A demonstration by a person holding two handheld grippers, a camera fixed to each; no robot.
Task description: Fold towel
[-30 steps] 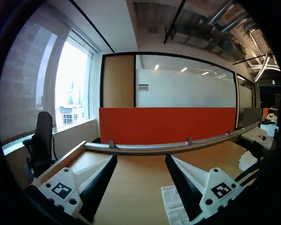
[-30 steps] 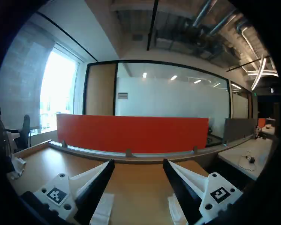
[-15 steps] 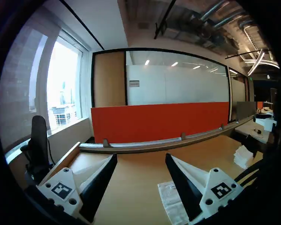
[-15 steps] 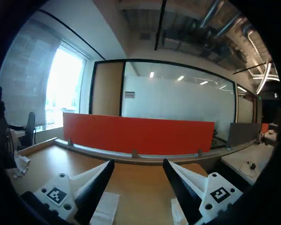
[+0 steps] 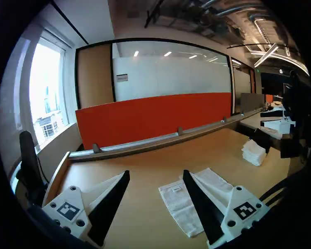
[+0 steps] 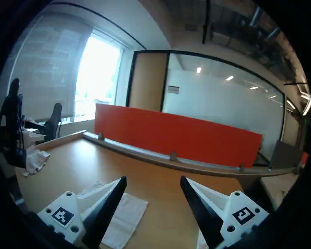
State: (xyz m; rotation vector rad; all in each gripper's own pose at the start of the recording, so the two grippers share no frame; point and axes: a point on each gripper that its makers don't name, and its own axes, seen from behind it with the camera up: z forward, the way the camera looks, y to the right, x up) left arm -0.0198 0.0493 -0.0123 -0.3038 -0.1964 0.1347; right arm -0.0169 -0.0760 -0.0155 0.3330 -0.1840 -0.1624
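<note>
Left claw (image 5: 155, 201), fingers spread wide and empty, held above the pale wooden bench (image 5: 126, 166); right claw (image 6: 153, 203) likewise wide apart, gripping nothing. The flat white rectangular cloth towel (image 5: 182, 203) lies spread on the bench just ahead of the left claw, partly behind the finger on that view's right. In the right gripper view what appears to be the same towel (image 6: 128, 211) sits low, beside the finger on that view's left. Its weave looks thin and ribbed, with a small sewn tag (image 5: 176, 189) near the far edge and what seems to be one lengthwise crease or overlap. Judged from its slack lie, it is light, soft and limp. It will probably sag between two holds and may slide on the smooth bench, so the likely grip is at two corners of one short edge, one per claw, pinching the hem. Beyond: a stack of folded white towels (image 5: 253, 152) far right, a crumpled white cloth (image 6: 35, 159) at the bench edge, and the orange partition panel (image 5: 155, 118) along the back
</note>
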